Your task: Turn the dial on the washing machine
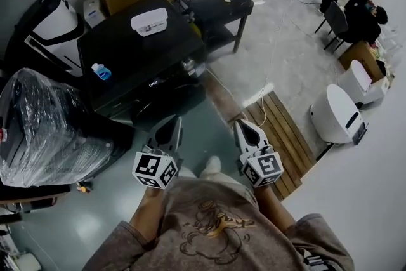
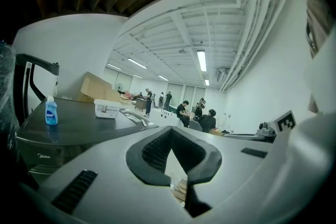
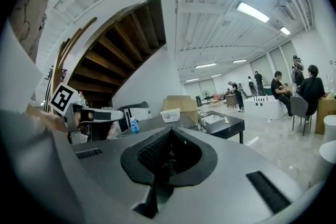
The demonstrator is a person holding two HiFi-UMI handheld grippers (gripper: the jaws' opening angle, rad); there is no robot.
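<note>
Washing machine [image 1: 130, 51]: black, boxy, flat-topped, standing upright, sitting at 11 o'clock from head view's centre. Front face pointing toward 5 o'clock, small pale lettering showing on it. Top carrying blue bottle [image 1: 101, 72] near its 8 o'clock corner and white box [image 1: 150, 21] near its 12 o'clock edge. In left gripper view, showing at 9 o'clock, dark top catching light. Dial: not showing clearly enough to tell in any view.
</note>
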